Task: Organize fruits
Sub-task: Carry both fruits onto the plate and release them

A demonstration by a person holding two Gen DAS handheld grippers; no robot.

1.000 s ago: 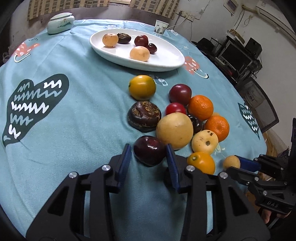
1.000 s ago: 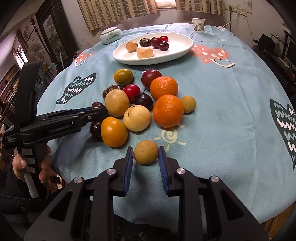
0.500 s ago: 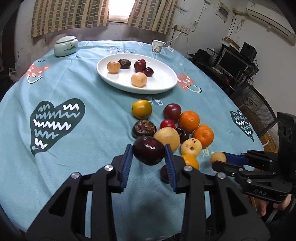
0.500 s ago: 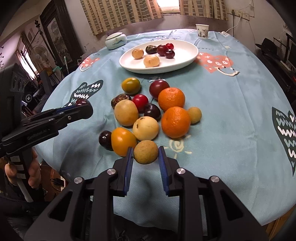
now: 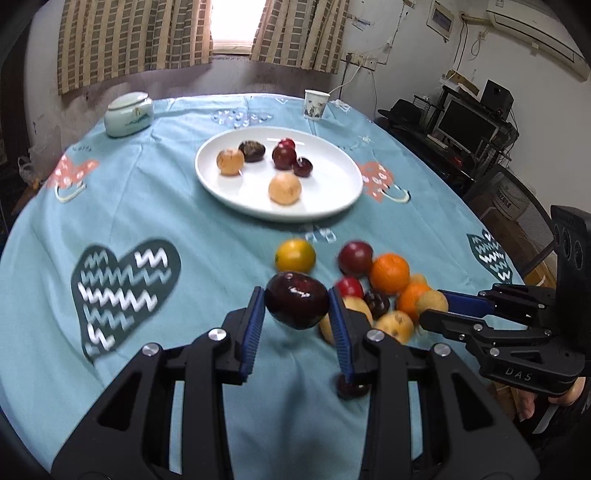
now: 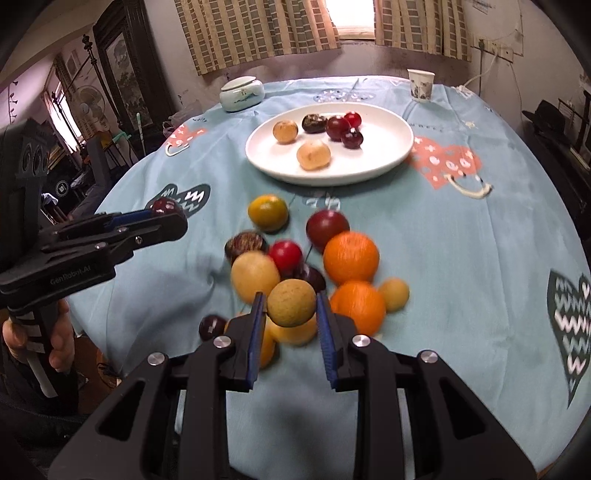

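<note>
A round worktop [image 5: 229, 236] fills both views, draped in a light blue cloth [image 6: 480, 236] printed with dark zigzag hearts and coral patches. The left tongs [image 5: 297, 317] are clamped on a dark red plum [image 5: 296, 300], which hangs clear of the cloth; the right tongs [image 6: 290, 314] are closed on a tan round fruit [image 6: 291, 302], also clear of the surface. Beneath and beyond them lies the loose pile of fruit [image 6: 314, 258]: two oranges at about 3 o'clock from the tan fruit, a yellow-green citrus at 12 o'clock, with red and dark plums and pale yellow fruits between. A small dark fruit [image 6: 212, 326] sits alone near the worktop's near edge, at 9 o'clock from the right tongs. Further toward 12 o'clock stands a white oval plate [image 5: 332, 206] holding six fruits, two tan, the rest dark or red. Beyond it, near the far rim, a pale lidded ceramic jar [image 5: 128, 113] sits at 11 o'clock and a paper cup [image 5: 316, 105] at 1 o'clock. Checked curtains [image 5: 133, 40] flank a bright window [image 5: 231, 22] on the far wall. In the left wrist view a monitor [image 5: 467, 125] and speaker stand on a desk at 2 o'clock; in the right wrist view a dark wooden cabinet [image 6: 122, 66] and a fan occupy 10 o'clock.
</note>
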